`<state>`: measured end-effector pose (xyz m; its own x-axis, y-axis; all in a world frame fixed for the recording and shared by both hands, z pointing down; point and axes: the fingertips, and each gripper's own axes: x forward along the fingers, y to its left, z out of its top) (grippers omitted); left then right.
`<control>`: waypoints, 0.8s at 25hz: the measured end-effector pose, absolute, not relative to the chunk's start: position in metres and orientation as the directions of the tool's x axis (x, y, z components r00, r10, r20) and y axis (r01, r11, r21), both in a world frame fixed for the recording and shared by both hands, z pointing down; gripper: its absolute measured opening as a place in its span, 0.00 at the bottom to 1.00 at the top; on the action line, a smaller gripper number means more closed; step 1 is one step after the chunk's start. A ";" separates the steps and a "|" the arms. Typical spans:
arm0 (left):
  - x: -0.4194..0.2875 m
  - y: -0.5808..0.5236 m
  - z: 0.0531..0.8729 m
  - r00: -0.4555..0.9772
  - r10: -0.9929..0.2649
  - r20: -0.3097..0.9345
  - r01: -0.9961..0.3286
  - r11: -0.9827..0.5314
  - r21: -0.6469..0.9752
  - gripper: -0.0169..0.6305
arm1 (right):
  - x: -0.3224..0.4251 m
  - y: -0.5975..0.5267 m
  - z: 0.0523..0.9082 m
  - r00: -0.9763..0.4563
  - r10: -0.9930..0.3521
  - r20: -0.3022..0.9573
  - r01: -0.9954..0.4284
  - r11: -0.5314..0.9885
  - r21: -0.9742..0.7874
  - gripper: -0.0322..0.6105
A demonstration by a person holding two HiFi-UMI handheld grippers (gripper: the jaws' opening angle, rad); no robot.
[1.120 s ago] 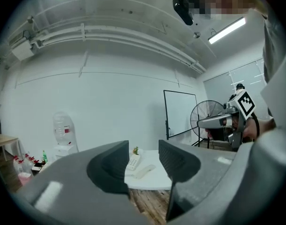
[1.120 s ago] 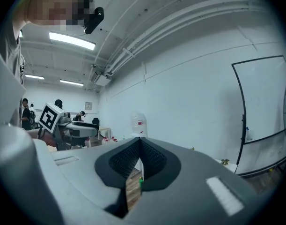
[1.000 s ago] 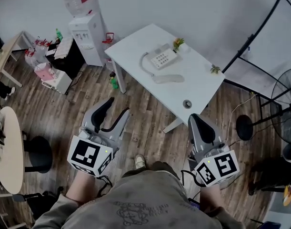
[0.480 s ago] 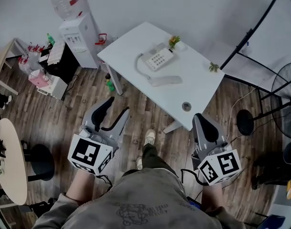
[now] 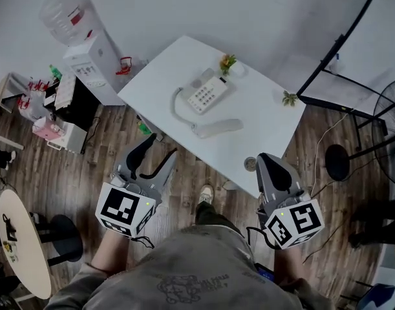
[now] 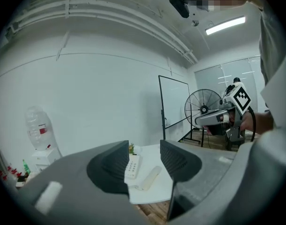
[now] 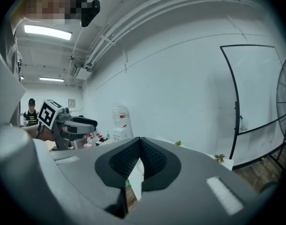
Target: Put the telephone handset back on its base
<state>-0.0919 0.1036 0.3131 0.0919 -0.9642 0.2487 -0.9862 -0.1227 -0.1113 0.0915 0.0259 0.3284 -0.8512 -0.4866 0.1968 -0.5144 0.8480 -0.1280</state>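
One white rectangular table [image 5: 262, 118] with a smooth top fills the middle of the head view, above a wood-plank floor.

There are two grippers, both of grey moulded plastic with ribbed black pads, and each carries a cube of square markers. The left gripper [image 5: 157, 148] is held out over the floor, short of the table's near-left edge. Its jaws are spread wide with nothing between them. The right gripper [image 5: 269, 161] points at the table's near corner, and its jaws are pressed together, pinching nothing.

One telephone base [image 5: 205, 92] sits close to the far edge. It is a pale, boxy unit with a keypad. One handset [image 5: 216, 128], a long rounded bar, lies flat on the tabletop near the middle, off the base and on the base's near side. One cord [image 5: 176, 106] curves from the base toward the left corner and back to the handset.

Two small potted plants stand on the table. One plant [image 5: 227, 62] is at the far edge beside the base, and the other plant [image 5: 288, 98] is at the right corner. One round grommet [image 5: 250, 163] sits by the near edge, beside the right gripper's tip.
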 end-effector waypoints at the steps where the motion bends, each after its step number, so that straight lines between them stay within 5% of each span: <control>1: -0.096 0.090 0.313 0.099 -0.963 0.252 -0.985 -0.130 -0.109 0.35 | 0.085 0.014 0.328 -0.852 -0.485 0.198 -0.513 0.849 -0.129 0.10; 20: -0.094 -0.088 0.310 0.290 -0.919 0.267 -0.935 -0.331 -0.124 0.35 | 0.094 -0.132 0.335 -0.744 -0.636 0.204 -0.666 0.732 -0.143 0.10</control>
